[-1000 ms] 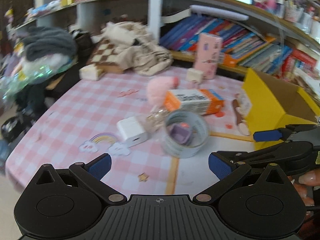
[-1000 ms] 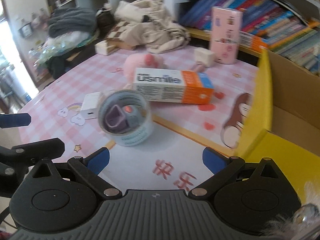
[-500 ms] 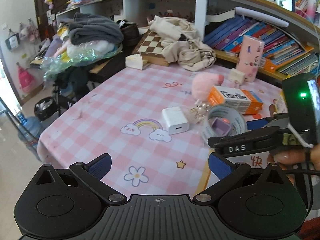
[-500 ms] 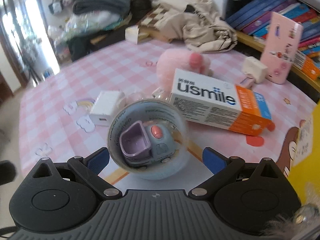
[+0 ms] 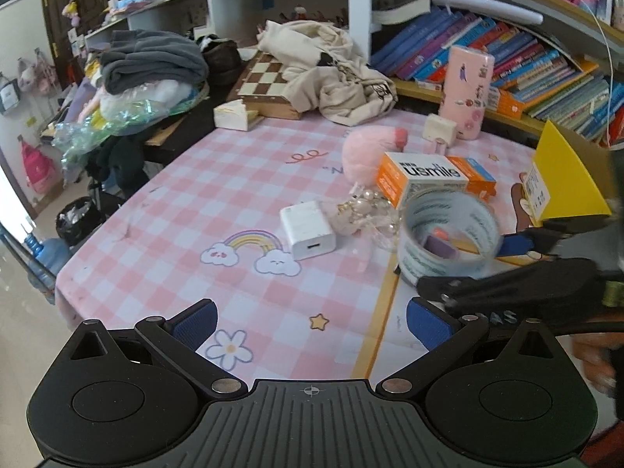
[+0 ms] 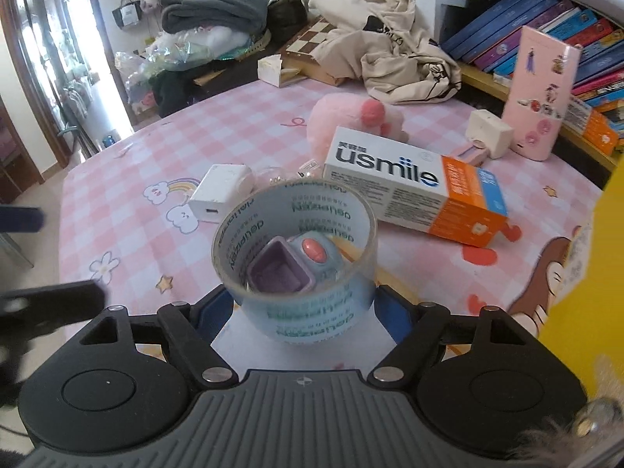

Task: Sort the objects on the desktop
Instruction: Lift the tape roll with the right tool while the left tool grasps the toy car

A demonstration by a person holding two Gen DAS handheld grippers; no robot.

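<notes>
A clear tape roll [image 6: 294, 269] with a small purple and blue toy [image 6: 292, 267] inside it stands on the pink checked table. My right gripper [image 6: 300, 312] has its blue pads on both sides of the roll, close against it. In the left wrist view the roll [image 5: 448, 241] sits between the right gripper's fingers [image 5: 511, 243]. My left gripper [image 5: 310, 321] is open and empty, low over the table's near part. A white charger [image 5: 308, 230], an orange usmile box [image 6: 413, 187] and a pink plush [image 6: 353, 121] lie nearby.
A yellow cardboard box [image 5: 565, 179] stands at the right. A pink case [image 6: 542, 93] and a small cream block [image 6: 489, 132] stand by the bookshelf. Beads [image 5: 366, 210] lie beside the charger. Clothes and a chessboard [image 5: 269, 82] are at the back.
My right gripper has moved forward around the tape roll and its fingers have closed in on it. My left gripper has drawn back and to the left, away from the roll.
</notes>
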